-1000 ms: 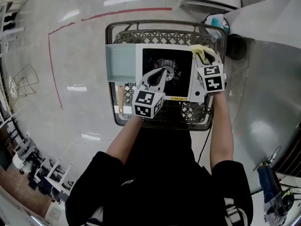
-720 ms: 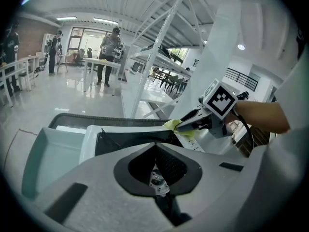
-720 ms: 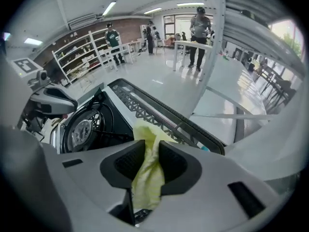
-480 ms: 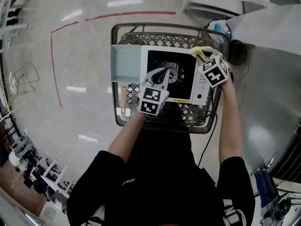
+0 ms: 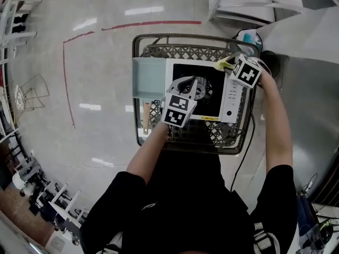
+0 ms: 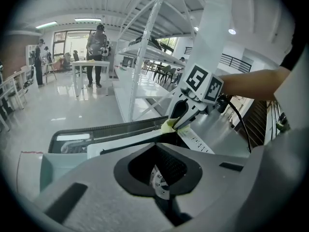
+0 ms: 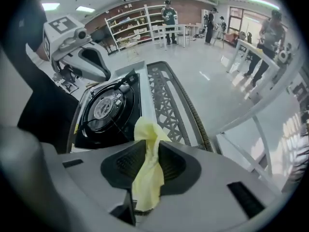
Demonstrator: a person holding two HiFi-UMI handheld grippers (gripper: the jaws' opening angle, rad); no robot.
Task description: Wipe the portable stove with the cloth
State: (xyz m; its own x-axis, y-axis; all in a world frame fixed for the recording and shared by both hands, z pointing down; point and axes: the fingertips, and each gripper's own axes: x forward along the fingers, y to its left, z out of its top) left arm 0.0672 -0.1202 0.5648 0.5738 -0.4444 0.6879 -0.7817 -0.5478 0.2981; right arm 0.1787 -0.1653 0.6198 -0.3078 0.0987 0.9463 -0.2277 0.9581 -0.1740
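Observation:
The portable stove (image 5: pixel 229 97) is white with a black burner top (image 7: pixel 108 108) and lies in a wicker basket. My right gripper (image 5: pixel 229 63) points steeply down over the stove's far right corner. Its jaws have just been closing and pinch a yellow cloth (image 7: pixel 147 173), which sticks out past the tips (image 5: pixel 222 63). The left gripper view shows the same cloth (image 6: pixel 169 125) at that corner. My left gripper (image 5: pixel 192 80) hovers over the burner with its jaws together and nothing between them.
The wicker basket (image 5: pixel 159 38) rings the stove. A teal tray (image 5: pixel 148 78) lies left of the stove, a wooden handle (image 5: pixel 146 118) below it. A black cable (image 5: pixel 243 152) hangs at the basket's right. A steel surface (image 5: pixel 312 89) stands to the right.
My right gripper has rolled and shifted toward the stove's far right corner, still with the cloth. The left gripper has hardly moved over the burner.

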